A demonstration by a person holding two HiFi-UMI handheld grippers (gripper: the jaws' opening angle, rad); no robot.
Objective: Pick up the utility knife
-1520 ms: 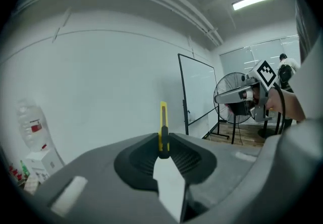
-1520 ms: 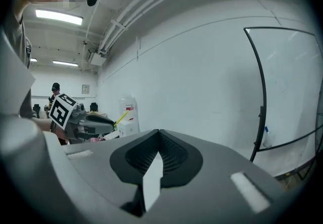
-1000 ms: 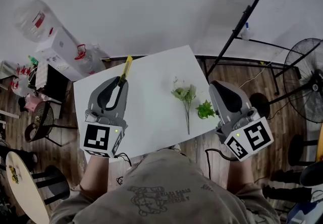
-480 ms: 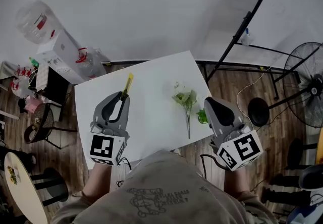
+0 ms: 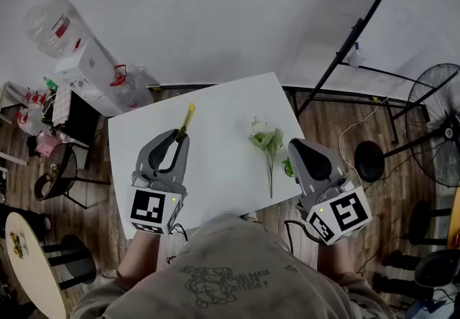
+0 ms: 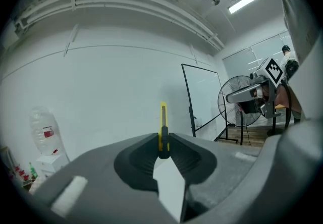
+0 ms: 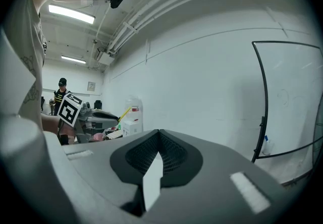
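A yellow utility knife (image 5: 186, 119) sticks out past the tip of my left gripper (image 5: 177, 136), which is shut on its dark handle end, lifted above the white table (image 5: 215, 152). In the left gripper view the knife (image 6: 163, 129) stands upright, clamped between the two jaws of the left gripper (image 6: 163, 148), its yellow body pointing up against the white wall. My right gripper (image 5: 295, 150) is held over the table's right edge, jaws closed together with nothing between them, as the right gripper view (image 7: 158, 140) confirms.
A bunch of artificial flowers (image 5: 267, 145) with a long stem lies on the table's right half, beside a green leaf sprig (image 5: 287, 167). A water dispenser (image 5: 79, 59) stands at back left, a black stand (image 5: 345, 52) and a fan (image 5: 438, 123) at right.
Both grippers have drawn back toward me and closer to the table's near edge; the left one carries the knife with it. The right gripper moved left, over the leaf sprig.
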